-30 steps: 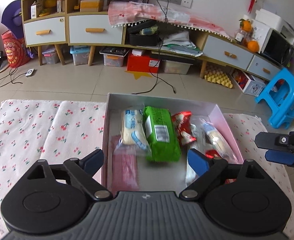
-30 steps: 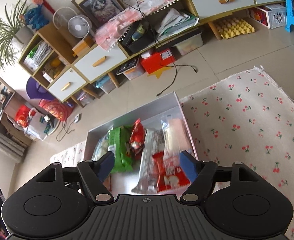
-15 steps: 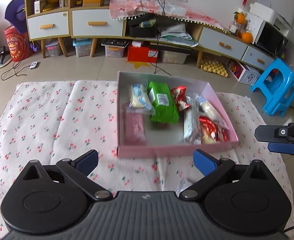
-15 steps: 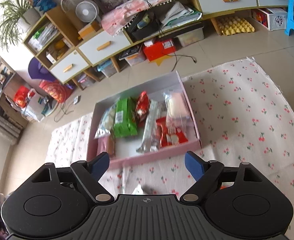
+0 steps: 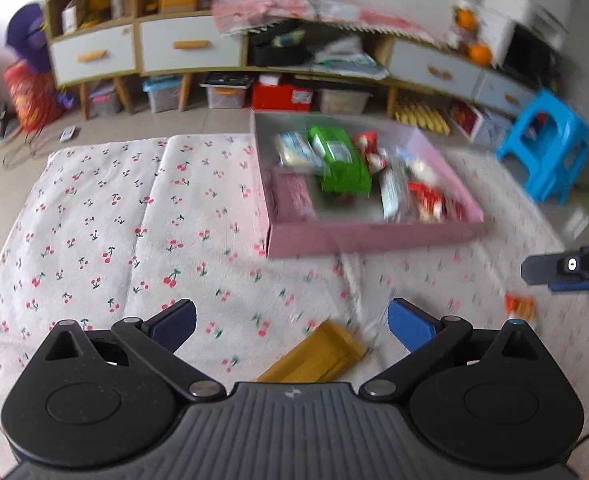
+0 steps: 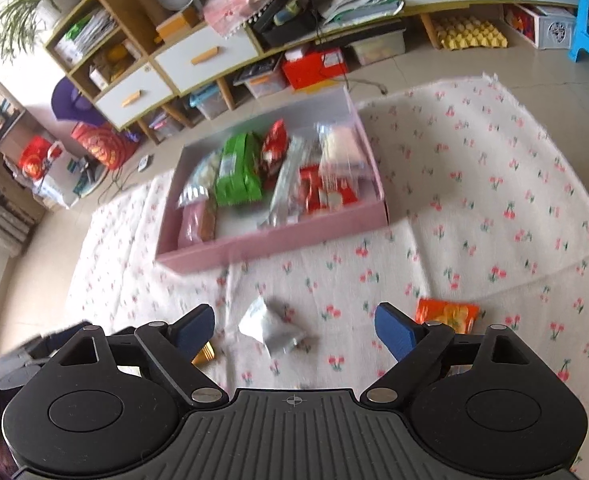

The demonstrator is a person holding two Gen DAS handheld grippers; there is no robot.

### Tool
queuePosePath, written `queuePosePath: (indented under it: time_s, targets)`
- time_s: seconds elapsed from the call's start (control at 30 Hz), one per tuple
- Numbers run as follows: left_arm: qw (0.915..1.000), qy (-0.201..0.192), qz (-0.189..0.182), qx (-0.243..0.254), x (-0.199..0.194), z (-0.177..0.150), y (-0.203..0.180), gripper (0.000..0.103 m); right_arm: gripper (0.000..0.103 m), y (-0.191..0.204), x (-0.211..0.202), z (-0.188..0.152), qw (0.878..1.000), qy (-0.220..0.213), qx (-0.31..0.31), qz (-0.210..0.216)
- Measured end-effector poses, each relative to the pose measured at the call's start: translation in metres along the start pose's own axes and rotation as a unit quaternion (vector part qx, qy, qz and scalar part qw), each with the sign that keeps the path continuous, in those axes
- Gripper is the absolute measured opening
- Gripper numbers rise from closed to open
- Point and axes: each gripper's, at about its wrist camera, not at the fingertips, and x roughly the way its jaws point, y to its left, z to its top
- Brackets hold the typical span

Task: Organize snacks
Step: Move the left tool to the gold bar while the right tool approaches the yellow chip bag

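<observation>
Lying loose on the cherry-print cloth (image 6: 494,184), three snacks are awaiting collection: a gold packet (image 5: 318,356), a silver packet (image 6: 270,322) and an orange packet (image 6: 446,314). At twelve o'clock, well apart, the pink box (image 5: 370,236) is holding the sorted snacks. The left claw (image 5: 290,322) is standing released over the gold packet; the right claw (image 6: 294,322), its jaws just opening, is framing the silver packet untouched. Next move, in my judgement: descending and closing.

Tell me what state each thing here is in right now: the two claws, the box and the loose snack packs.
left gripper: open, empty
right gripper: open, empty, jaws just widened
pink box: lidless, holding several snacks
gold packet: lying on the cloth
silver packet: lying on the cloth
orange packet: lying on the cloth
</observation>
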Motion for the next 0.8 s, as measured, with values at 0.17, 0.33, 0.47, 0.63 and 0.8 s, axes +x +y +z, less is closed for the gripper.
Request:
queuePosePath:
  time_s: [0.17, 0.33, 0.47, 0.63, 0.8]
  targets:
    - [0.9993, 0.007, -0.004, 0.036, 0.0, -0.02, 0.004, 0.102, 0.089, 0.007, 0.011, -0.024, 0.997, 0.041, -0.059, -0.003]
    - [0.9973, 0.011, -0.019, 0.07, 0.002, -0.037, 0.006, 0.102, 0.089, 0.009, 0.016, -0.049, 0.992, 0.079, -0.097, 0.006]
    - [0.9946, 0.001, -0.033, 0.098, 0.002, -0.051, 0.008, 0.102, 0.089, 0.007, 0.014, -0.066, 0.985, 0.085, -0.151, 0.025]
    - [0.9925, 0.0, -0.057, 0.108, 0.011, -0.065, 0.014, 0.102, 0.089, 0.008, 0.015, -0.088, 0.968, 0.109, -0.221, 0.044]
    - [0.99, -0.01, -0.057, 0.129, 0.019, -0.068, 0.012, 0.101, 0.089, 0.013, 0.016, -0.11, 0.95, 0.136, -0.276, 0.057]
